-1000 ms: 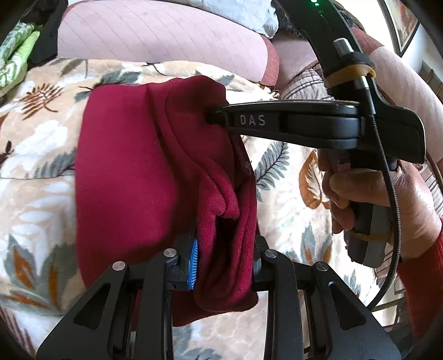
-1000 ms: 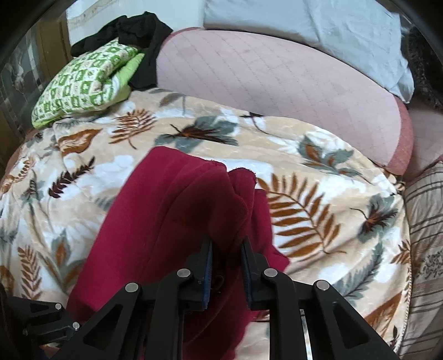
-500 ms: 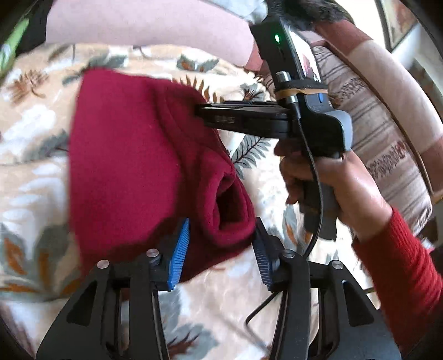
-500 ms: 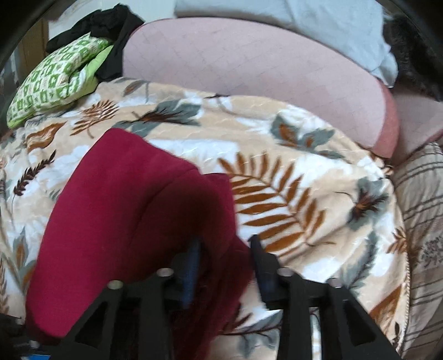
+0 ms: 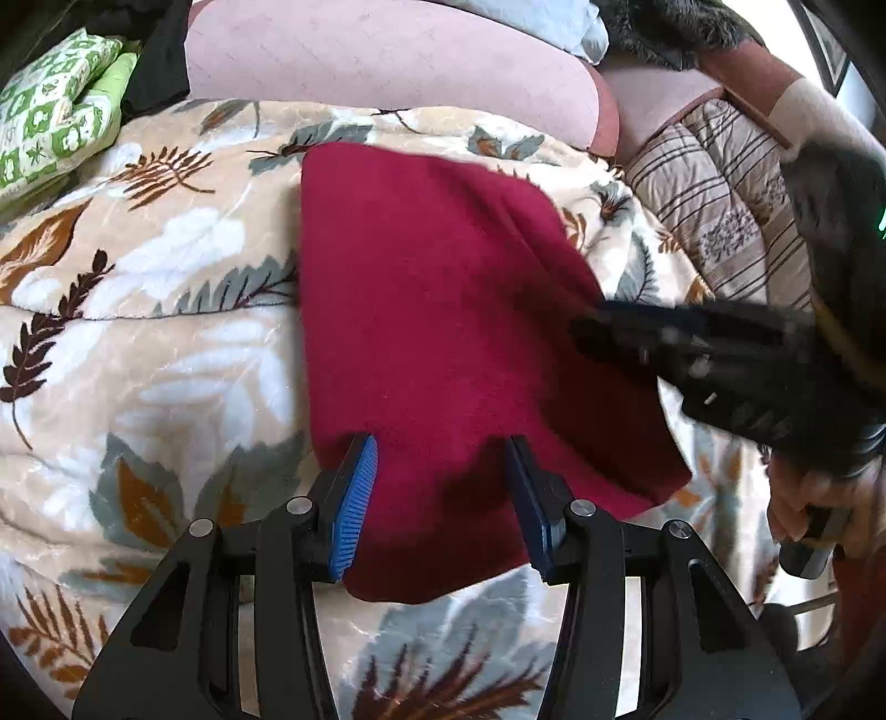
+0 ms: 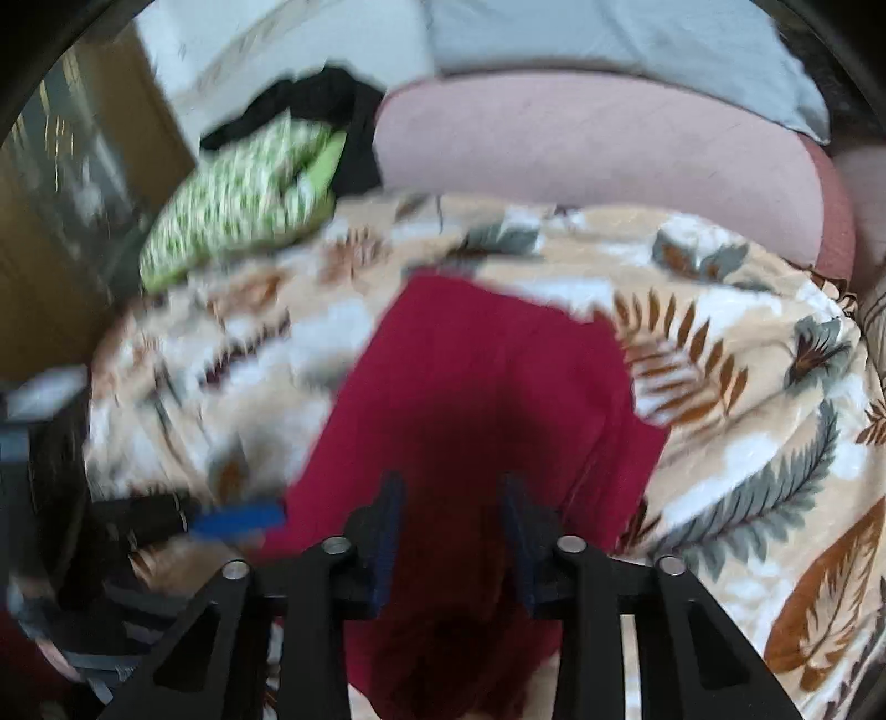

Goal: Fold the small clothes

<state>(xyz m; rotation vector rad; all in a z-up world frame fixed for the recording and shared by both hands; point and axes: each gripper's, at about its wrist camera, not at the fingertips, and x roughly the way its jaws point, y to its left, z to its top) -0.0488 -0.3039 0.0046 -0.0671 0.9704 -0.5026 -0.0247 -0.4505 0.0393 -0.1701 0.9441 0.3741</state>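
A dark red fleece garment [image 5: 443, 310] lies folded flat on a leaf-patterned blanket [image 5: 155, 310]. It also shows in the right wrist view [image 6: 487, 399]. My left gripper [image 5: 440, 487] is open and empty, its blue pads just above the garment's near edge. My right gripper [image 6: 448, 520] is open and empty over the garment's near right part. In the left wrist view the right gripper [image 5: 692, 354] comes in blurred from the right, its tip at the garment's right edge.
A pink bolster [image 5: 387, 66] runs along the back of the bed. A green patterned pillow [image 5: 50, 122] and dark clothes [image 6: 310, 105] lie at the back left. A striped quilt [image 5: 714, 210] lies to the right. A grey pillow [image 6: 609, 33] sits behind the bolster.
Both grippers opened and let go of the red garment, which now lies flat in a folded shape. Both grippers pulled back toward the near side.
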